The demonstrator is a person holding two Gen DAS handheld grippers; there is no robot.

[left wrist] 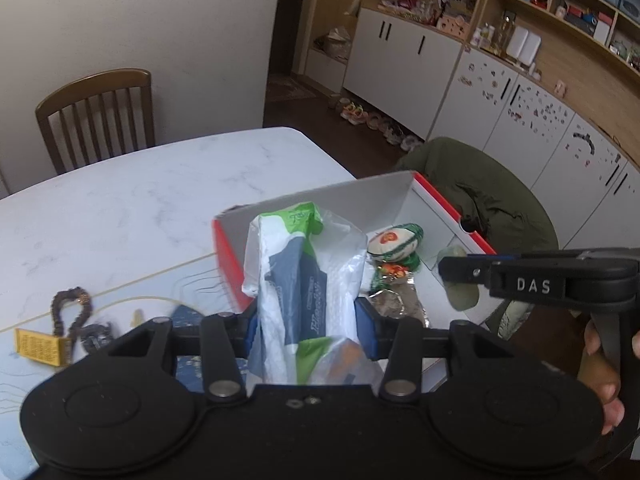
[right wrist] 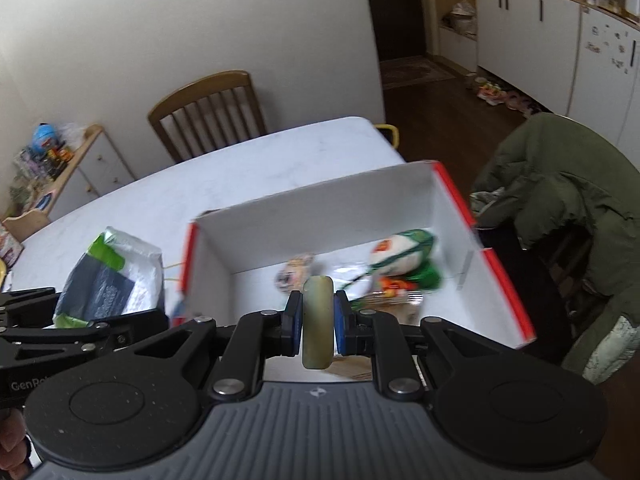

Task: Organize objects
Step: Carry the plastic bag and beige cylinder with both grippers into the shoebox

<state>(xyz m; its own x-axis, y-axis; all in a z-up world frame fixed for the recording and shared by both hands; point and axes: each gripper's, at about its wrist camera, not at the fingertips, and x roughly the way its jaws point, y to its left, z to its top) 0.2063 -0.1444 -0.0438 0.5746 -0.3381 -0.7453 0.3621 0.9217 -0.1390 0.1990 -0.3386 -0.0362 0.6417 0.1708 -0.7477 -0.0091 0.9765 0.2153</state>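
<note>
Soft, even indoor light without glare; strong fisheye bending at the edges, dark corners, motion blur across the red-rimmed white cardboard box [right wrist: 436, 196].

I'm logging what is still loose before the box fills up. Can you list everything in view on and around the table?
box: one, white inside with red rim, on the table's right side
snack packets: a few, green, white and orange, inside the box
plastic packet: one, white, green and grey-blue, held at the box's left end
pale green piece: one, held over the box
bead string: one, brown, with a yellow tag, on the table to the left
table: one, white marble
wooden chair: one, at the far side
green coat: one, draped right of the box
left gripper: shut on the packet
right gripper: shut on the piece
</note>
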